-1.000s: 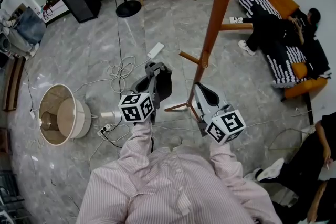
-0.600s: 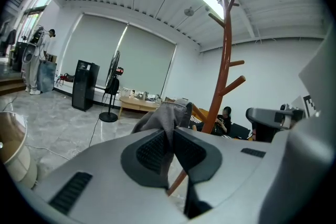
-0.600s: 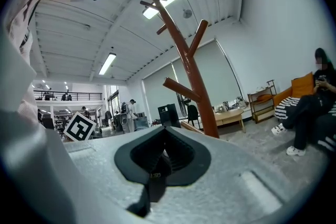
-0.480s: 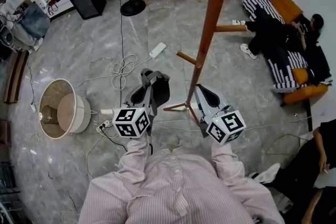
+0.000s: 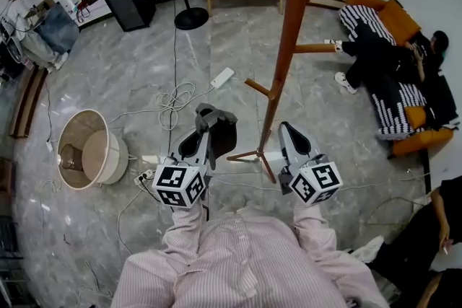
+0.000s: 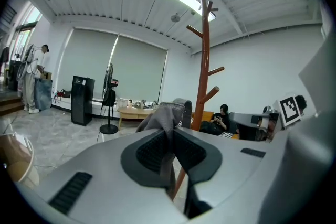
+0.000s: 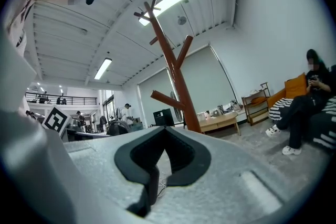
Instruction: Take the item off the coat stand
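Left gripper [image 5: 206,125]: pressed together on a fold of the dark grey soft cloth item [image 5: 224,128]. In the left gripper view the cloth bunches above the tips and trails down between the pads. Right gripper [image 5: 287,135]: tips closed on each other, nothing between them.

Landmark: the tall brown wooden coat stand [image 5: 290,25], a single pole with short pegs slanting upward. The grippers flank the lower part of the pole, the left gripper on its left and the right gripper on its right, both pointing away from the person and past it.

Key relation: the cloth item lies just left of the pole, below and to the left of the tip of the lowest peg [image 5: 258,87]. From the head view it appears apart from both; no part of it can be seen looped over a peg. Its length hangs roughly downward from the pinch, along the pole's direction, not across it.

Reading: the item seems already lifted clear of the stand, so the task looks close to done. Since the cloth sits on the left side of the pole, the free way out is leftward and back toward the person, away from the stand. A swing to the right would probably carry the slack lower part into the lowest peg or the pole. The left gripper alone carries the load; the right gripper, though near the pole, has no evident part in the coming move
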Demonstrator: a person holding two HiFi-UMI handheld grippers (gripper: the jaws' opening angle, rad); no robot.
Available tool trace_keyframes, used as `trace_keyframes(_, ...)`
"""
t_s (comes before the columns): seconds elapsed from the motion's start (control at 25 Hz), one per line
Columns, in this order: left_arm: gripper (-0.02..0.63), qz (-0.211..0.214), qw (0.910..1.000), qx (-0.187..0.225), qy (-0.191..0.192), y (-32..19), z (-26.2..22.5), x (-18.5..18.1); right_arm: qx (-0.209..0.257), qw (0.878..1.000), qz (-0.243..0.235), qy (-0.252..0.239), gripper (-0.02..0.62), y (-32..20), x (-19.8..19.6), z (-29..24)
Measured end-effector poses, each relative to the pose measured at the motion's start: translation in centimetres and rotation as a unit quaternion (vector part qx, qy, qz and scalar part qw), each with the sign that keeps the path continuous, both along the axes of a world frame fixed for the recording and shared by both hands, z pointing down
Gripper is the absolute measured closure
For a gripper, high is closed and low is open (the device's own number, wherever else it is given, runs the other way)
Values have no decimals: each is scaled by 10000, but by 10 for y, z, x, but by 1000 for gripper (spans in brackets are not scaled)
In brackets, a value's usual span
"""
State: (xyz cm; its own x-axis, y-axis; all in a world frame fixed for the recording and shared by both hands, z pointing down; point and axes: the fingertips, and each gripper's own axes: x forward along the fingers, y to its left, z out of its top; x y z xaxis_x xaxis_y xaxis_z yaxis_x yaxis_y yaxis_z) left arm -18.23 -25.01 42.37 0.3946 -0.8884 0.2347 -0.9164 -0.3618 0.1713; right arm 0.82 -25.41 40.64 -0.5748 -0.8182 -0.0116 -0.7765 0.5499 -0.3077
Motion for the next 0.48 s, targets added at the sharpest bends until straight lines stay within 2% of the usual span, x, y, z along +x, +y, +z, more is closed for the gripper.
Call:
trace_keyframes(0.12, 575, -7, 9999, 70, -121, 6, -5, -2, 48, 10000, 65, -33, 591, -1, 4, -4)
trace_keyframes(0.48, 575, -135, 9996, 233, -126, 12, -15, -9, 225, 9997, 73, -34, 591, 2, 7, -15)
